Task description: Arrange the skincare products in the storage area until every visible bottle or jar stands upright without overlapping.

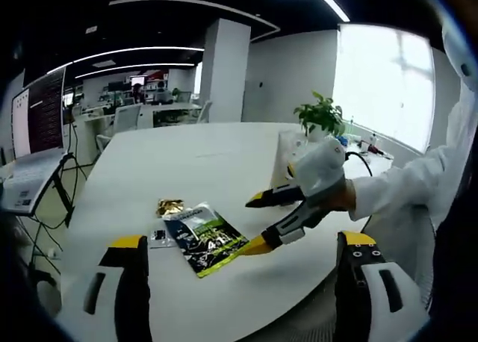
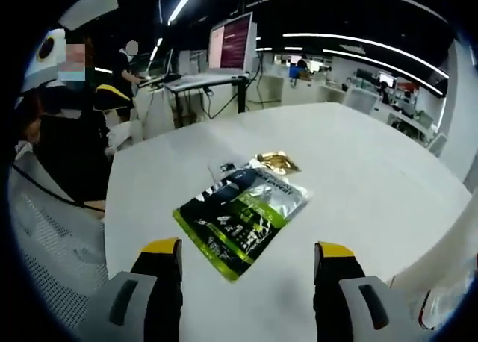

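Left gripper view: left gripper [image 1: 243,263] low over the near edge of a big white table [image 1: 224,163], jaws spread wide w/ nothing between them. Landmark = the green-and-black foil pouch [image 1: 205,237] lying flat on the table, just beyond the jaw tips. Touching its far corner is a small gold packet [image 1: 170,206]; beside the pouch's left edge lies a small clear sachet [image 1: 159,237]. Right gripper [image 1: 260,222] comes in from the right side, held by a person in a white sleeve [image 1: 411,185]; its yellow-tipped jaws are parted, lower tip right at the pouch's right edge, contact hard to tell. Well beyond the pouch, a potted plant [image 1: 321,116] at the table's far right side. No upright bottle or jar to make out near the pouch. Right gripper view: right gripper [image 2: 246,271] w/ jaws spread apart, empty, hovering just short of the same pouch [image 2: 243,216], which lies flat and skewed between the jaw lines. Gold packet [image 2: 276,161] at the pouch's far end, clear sachet [image 2: 222,170] beside that end. Left of the pouch, past the table edge, a mesh chair [image 2: 52,237] and a seated person [image 2: 63,133].
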`<state>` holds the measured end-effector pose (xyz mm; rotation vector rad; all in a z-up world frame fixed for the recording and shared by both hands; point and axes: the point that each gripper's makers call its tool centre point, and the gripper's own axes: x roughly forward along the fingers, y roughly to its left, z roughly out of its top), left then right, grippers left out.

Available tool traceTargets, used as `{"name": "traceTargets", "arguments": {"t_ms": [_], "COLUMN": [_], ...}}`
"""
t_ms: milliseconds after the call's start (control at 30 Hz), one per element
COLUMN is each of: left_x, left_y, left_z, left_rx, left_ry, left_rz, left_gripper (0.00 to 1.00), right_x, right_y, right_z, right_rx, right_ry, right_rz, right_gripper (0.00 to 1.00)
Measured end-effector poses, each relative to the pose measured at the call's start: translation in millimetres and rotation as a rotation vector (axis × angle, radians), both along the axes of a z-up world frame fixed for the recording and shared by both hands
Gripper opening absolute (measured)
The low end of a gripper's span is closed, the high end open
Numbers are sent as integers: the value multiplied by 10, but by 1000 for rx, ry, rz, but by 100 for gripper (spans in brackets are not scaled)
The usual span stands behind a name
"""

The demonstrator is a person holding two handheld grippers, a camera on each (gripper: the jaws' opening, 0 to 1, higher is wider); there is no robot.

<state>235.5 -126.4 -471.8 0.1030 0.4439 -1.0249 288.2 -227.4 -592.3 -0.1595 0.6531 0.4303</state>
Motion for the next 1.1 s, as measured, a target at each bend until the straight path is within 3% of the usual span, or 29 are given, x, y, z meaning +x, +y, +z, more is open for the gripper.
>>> {"name": "traceTargets", "arguments": {"t_ms": [600,633,967,1100], "left_x": [57,62,102,157], "left_y": [59,63,134,149], "left_z": [2,7,-6,-33], "left_rx": [-6,-7,-15,-15], "left_ry": [12,12,17,20], "left_rz": [22,26,45,40], "left_gripper": [99,99,99,99], "right_x": [142,187,200,162], "right_y": [83,106,119,165], "right_z": [-306,-292,-294,-287], "right_rx": [2,-2,-16,-13], "right_ry": [59,33,24,22], "right_rz": [-14,3,7,22], "right_gripper": [61,61,55,46]}}
